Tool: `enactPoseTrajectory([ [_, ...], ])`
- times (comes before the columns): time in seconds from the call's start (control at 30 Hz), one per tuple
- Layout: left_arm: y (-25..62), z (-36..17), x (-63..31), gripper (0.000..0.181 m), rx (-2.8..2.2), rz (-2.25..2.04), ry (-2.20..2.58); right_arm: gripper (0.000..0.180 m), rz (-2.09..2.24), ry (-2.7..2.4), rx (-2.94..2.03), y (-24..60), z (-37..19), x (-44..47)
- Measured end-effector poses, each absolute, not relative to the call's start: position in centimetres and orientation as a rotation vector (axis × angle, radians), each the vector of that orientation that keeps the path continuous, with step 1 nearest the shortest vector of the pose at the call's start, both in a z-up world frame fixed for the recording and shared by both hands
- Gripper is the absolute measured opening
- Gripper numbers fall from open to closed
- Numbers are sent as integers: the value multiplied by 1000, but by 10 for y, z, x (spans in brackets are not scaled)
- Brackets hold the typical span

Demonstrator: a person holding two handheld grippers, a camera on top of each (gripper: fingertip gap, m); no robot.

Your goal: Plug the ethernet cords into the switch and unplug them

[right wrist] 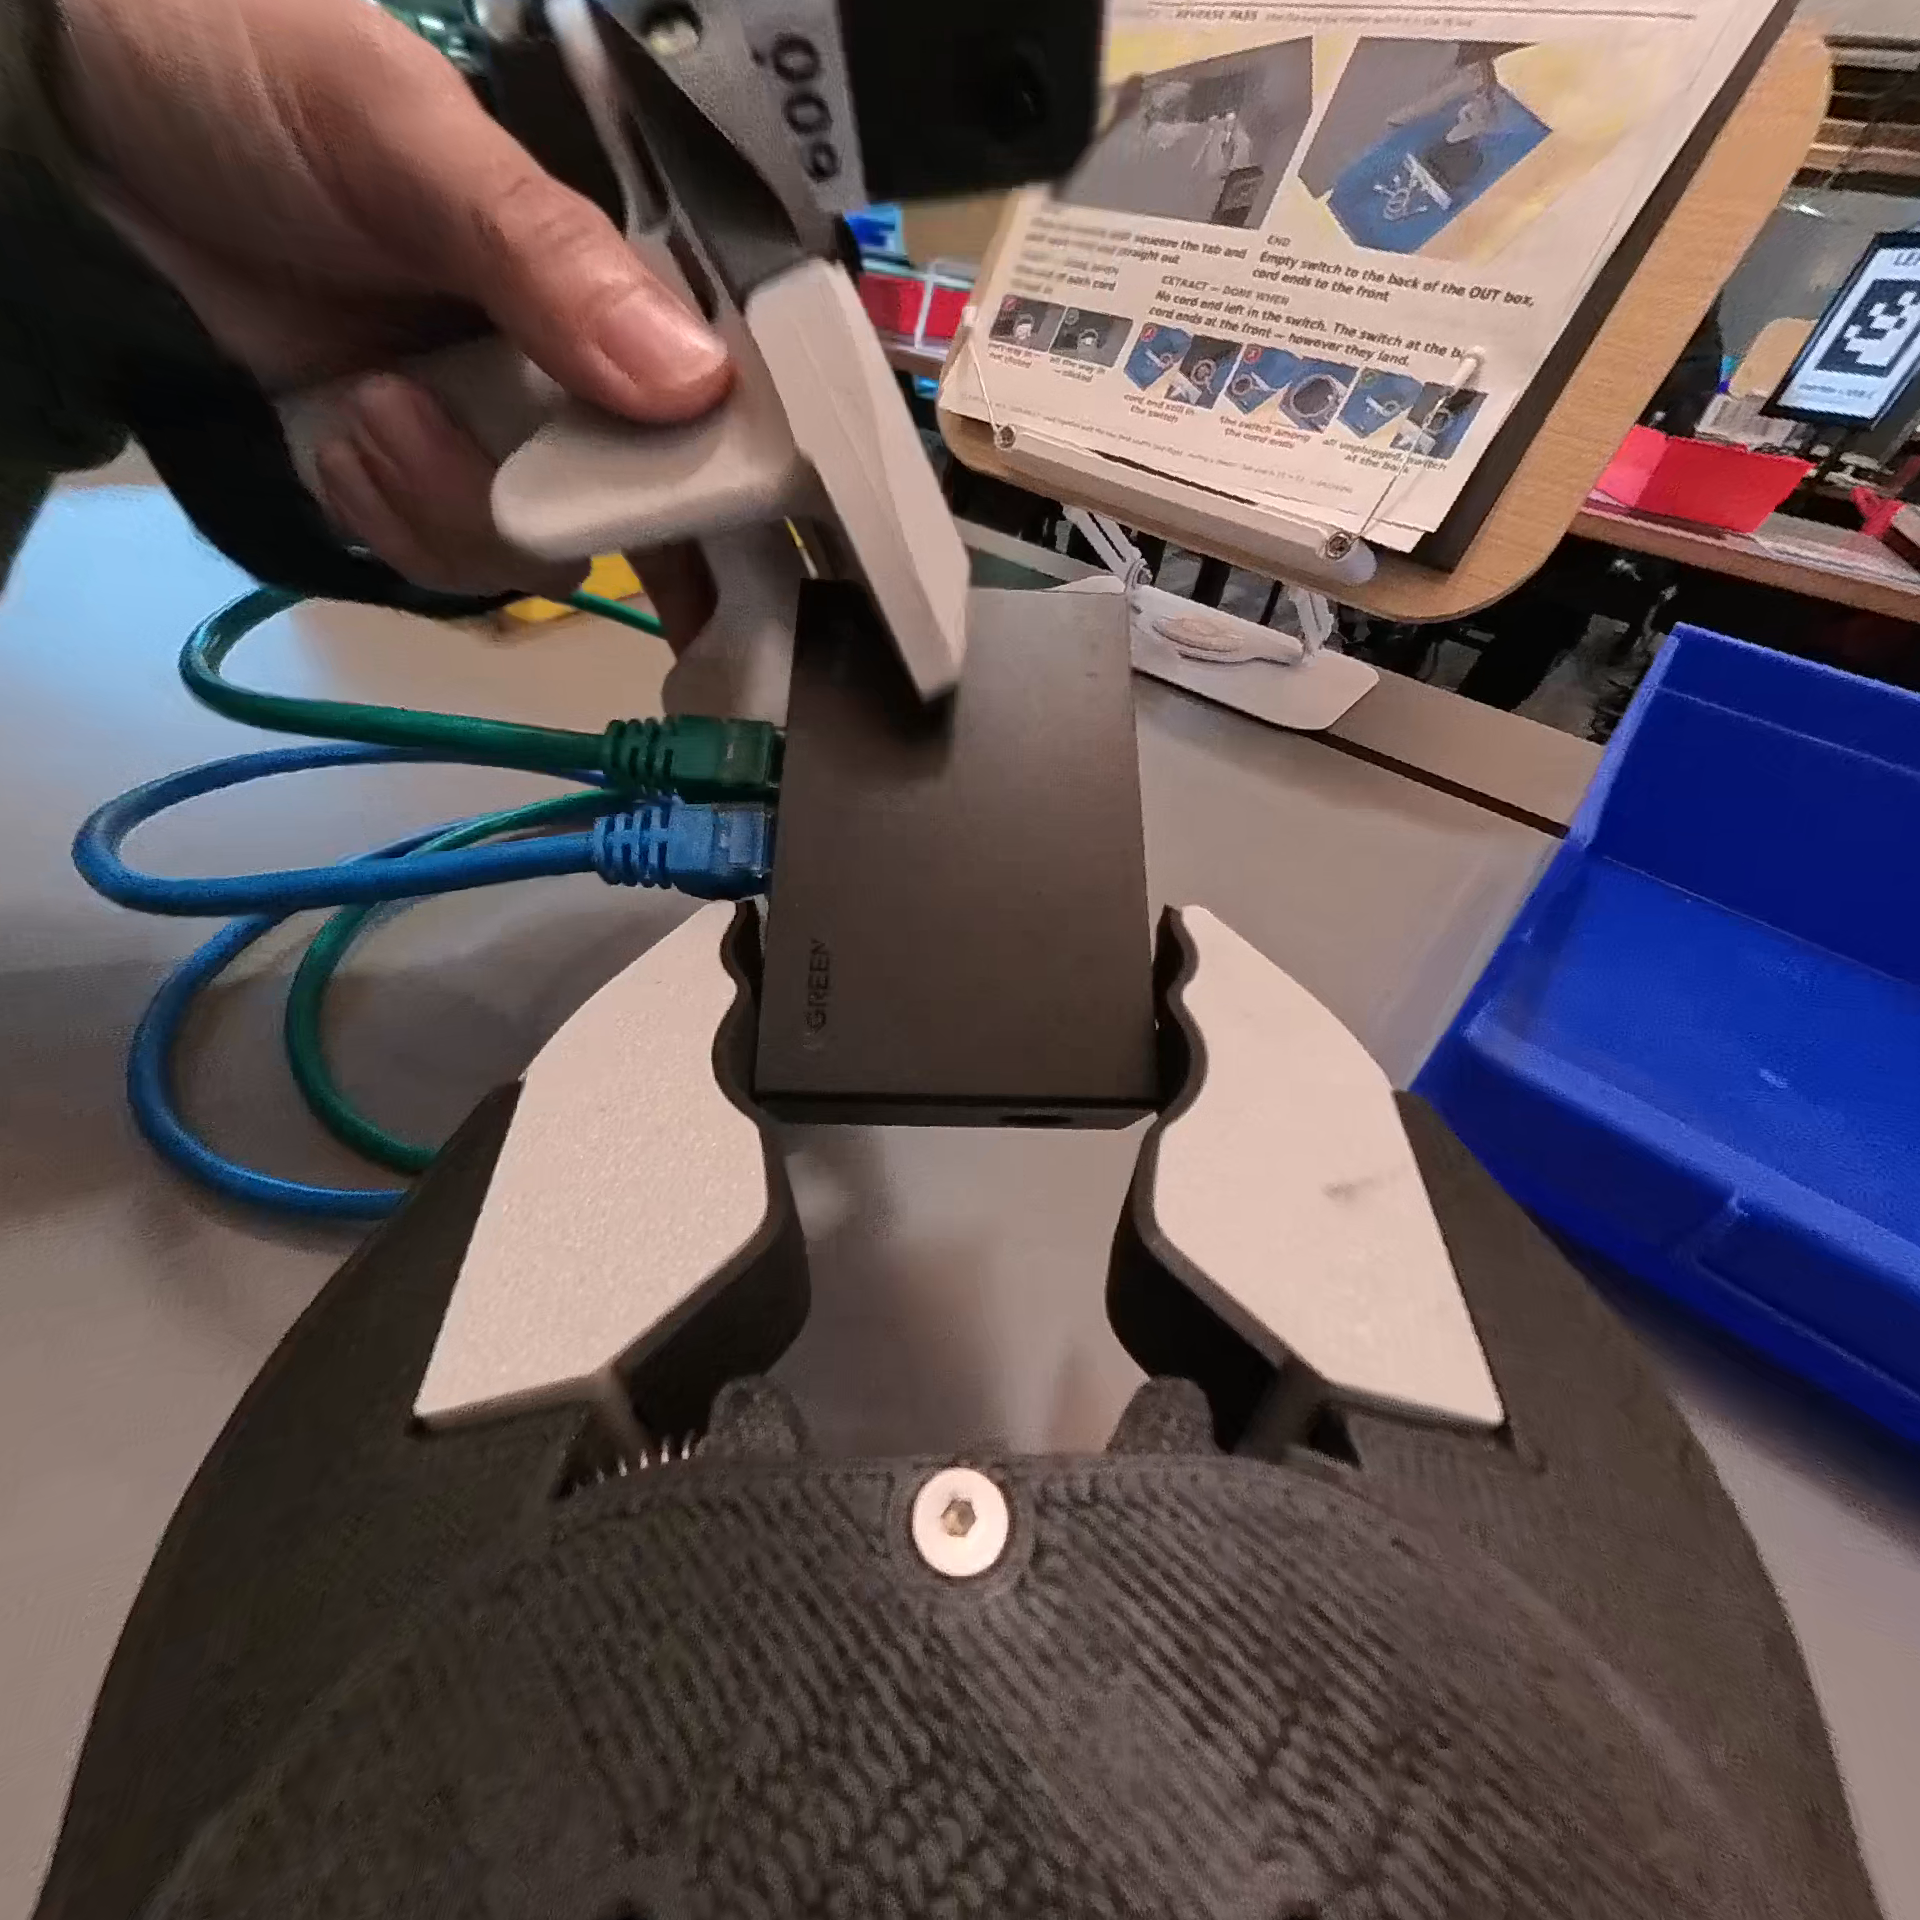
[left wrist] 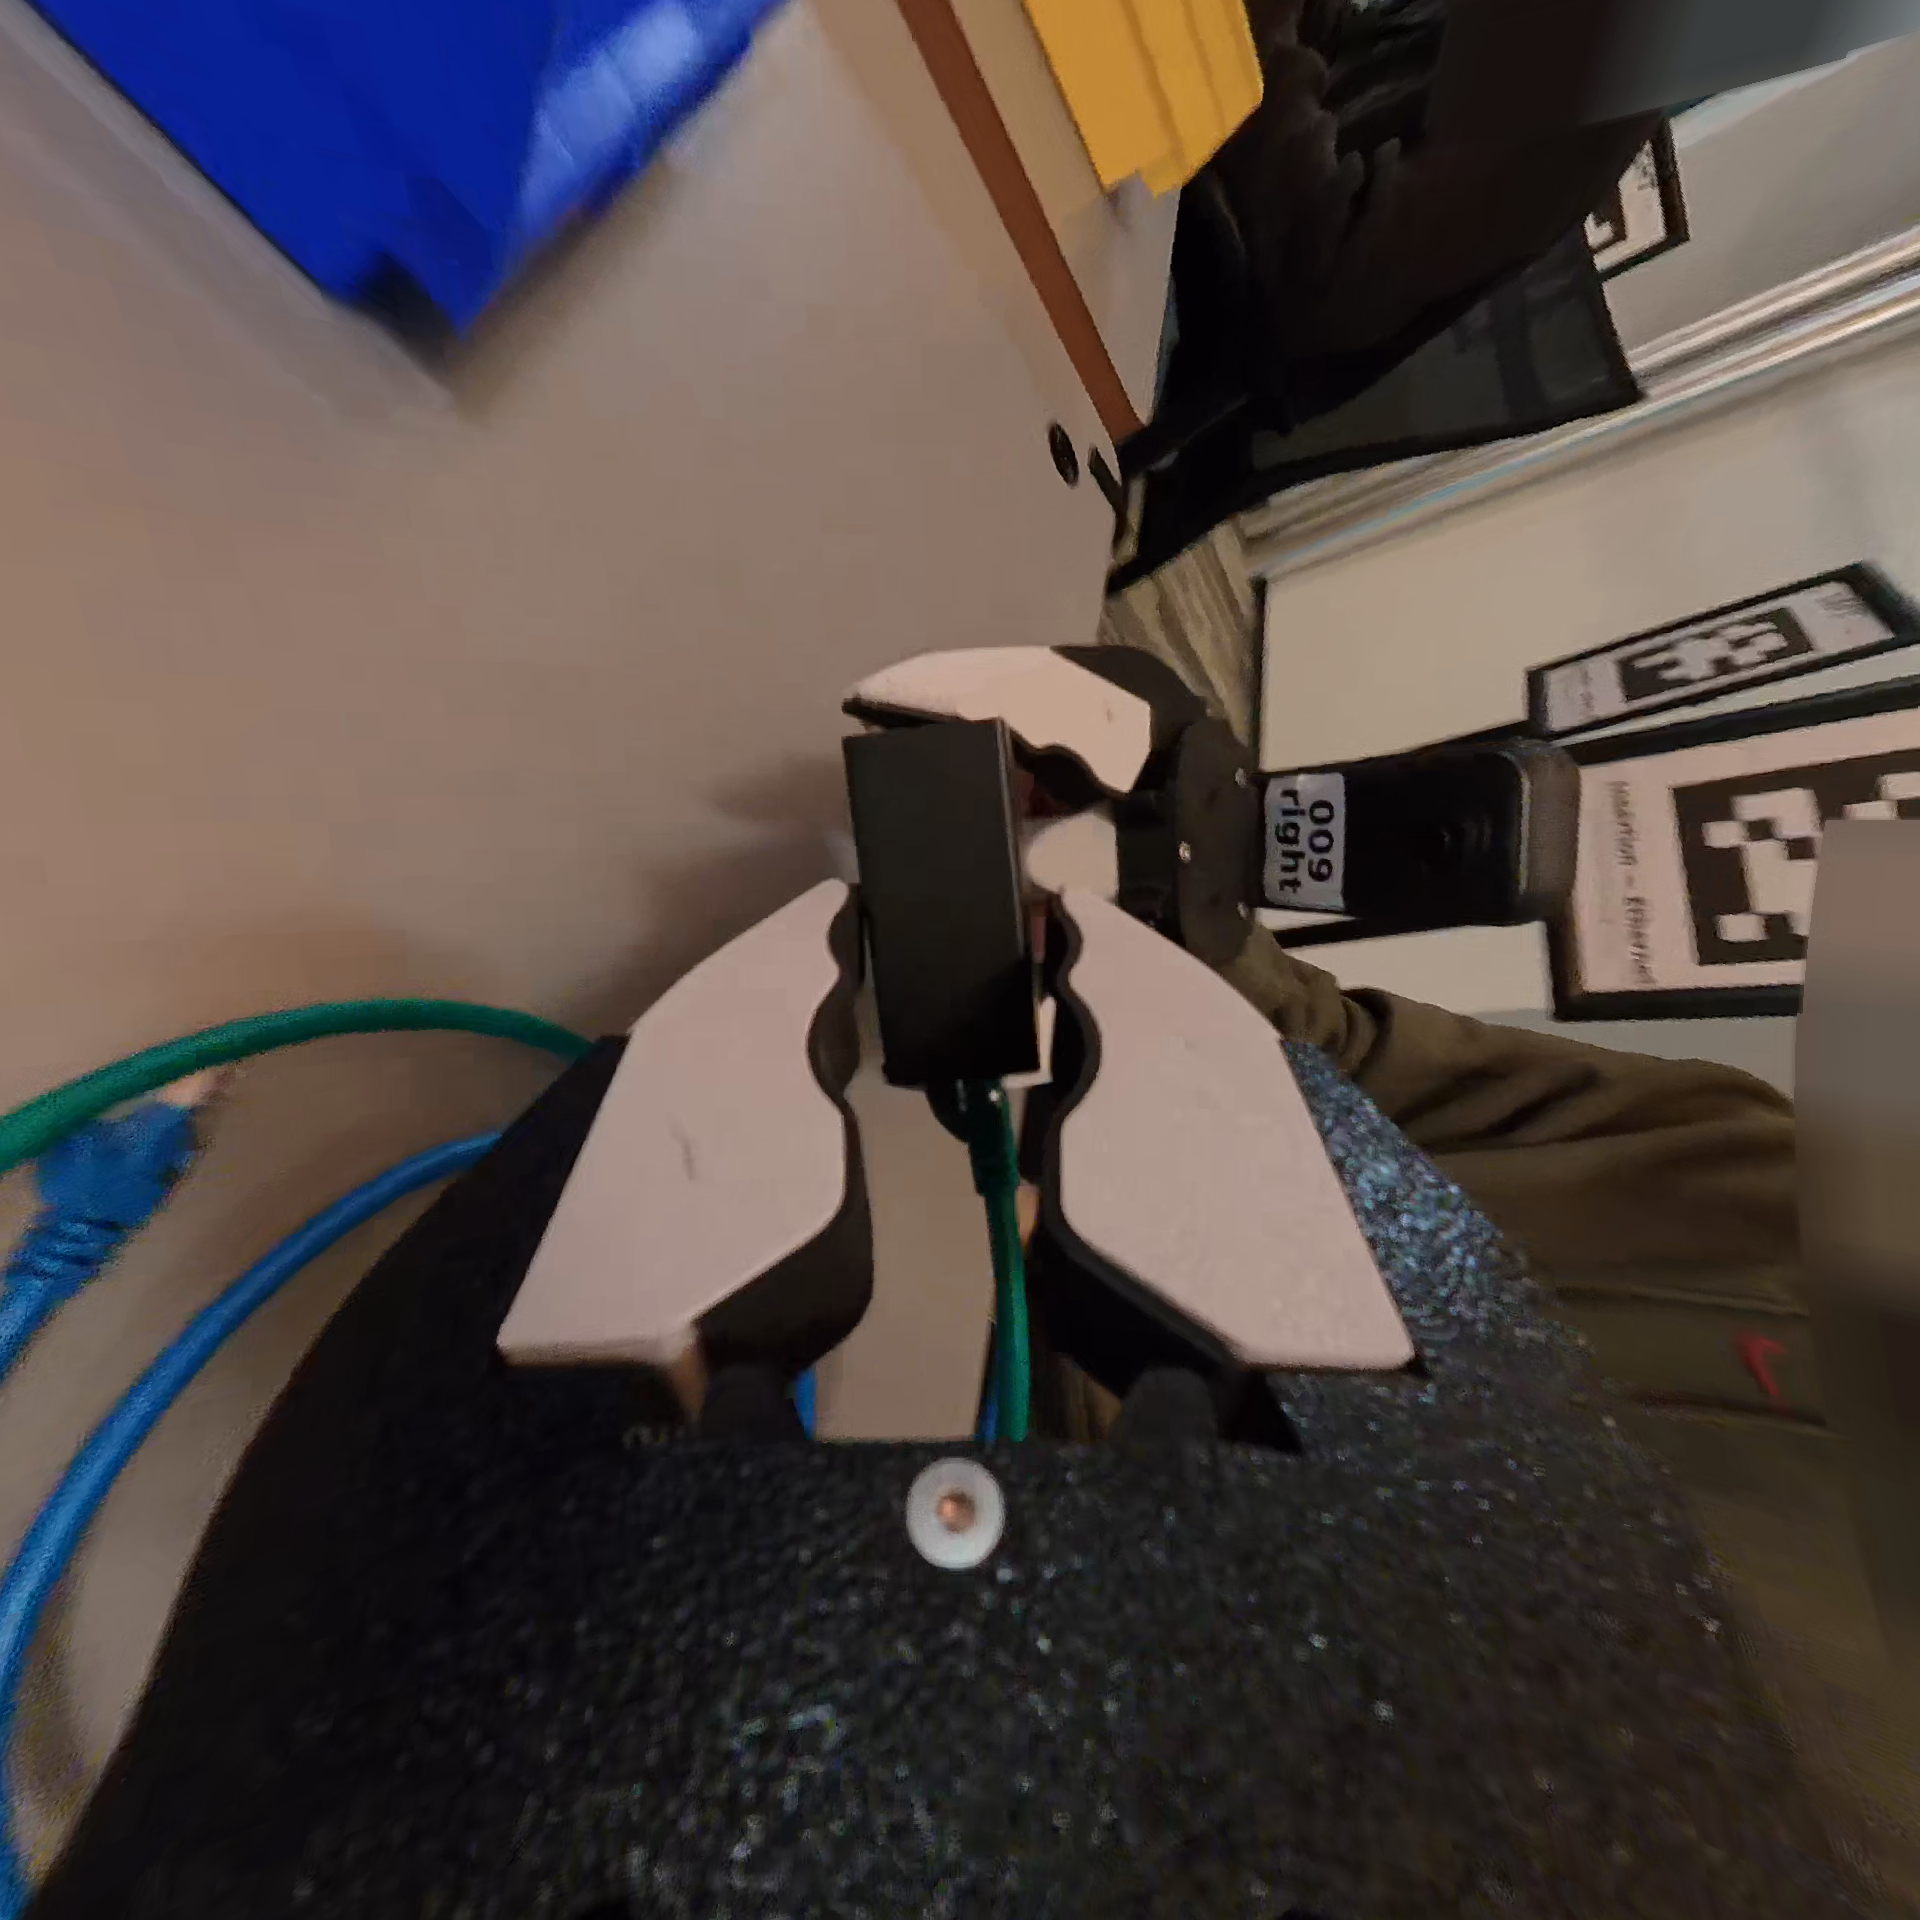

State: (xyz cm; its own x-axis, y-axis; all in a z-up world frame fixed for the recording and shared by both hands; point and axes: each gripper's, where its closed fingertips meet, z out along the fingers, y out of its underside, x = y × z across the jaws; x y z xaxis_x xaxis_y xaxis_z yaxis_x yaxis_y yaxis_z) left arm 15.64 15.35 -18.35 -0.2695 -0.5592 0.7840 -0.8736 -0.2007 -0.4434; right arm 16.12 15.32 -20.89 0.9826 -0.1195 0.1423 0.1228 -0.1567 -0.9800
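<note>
Right gripper (right wrist: 956, 1029) clamps the switch (right wrist: 951, 883), left gripper (left wrist: 951, 997) seemingly pinching it too, both cords (right wrist: 686, 800) seated; unplugging next needs a tab squeeze.

Right gripper (right wrist: 951, 997) jaws clamped at six o'clock on the switch (right wrist: 956, 883), left gripper (left wrist: 951, 987) closed on its far end at twelve, hand (right wrist: 343, 260) squeezing the handle

Lab or workshop bench: grey tabletop (right wrist: 1299, 810), blue plastic bin (right wrist: 1714, 935) at 3 o'clock, instruction sheet (right wrist: 1278, 260) on wooden stand (right wrist: 1621, 416) at 12 o'clock, black-and-white marker cards (left wrist: 1766, 894) propped up, red trays (right wrist: 1704, 483) on further tables at 2 o'clock
</note>
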Motion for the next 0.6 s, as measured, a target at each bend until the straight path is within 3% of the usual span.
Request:
enactPoseTrajectory([
  [0.17,180,-154,150,37,1783,1590,-2251,73,-186,90,-1689,149,-205,173],
  [0.33,176,-163,126,30,1750,1297,-2948,73,-209,140,-1706,150,-208,180],
  [0.47,166,-175,121,25,1804,1211,-3086,73,-152,205,-1714,149,-210,180],
  [0.6,161,-182,122,8,1851,1249,-3112,73,-140,220,-1704,148,-209,181],
])
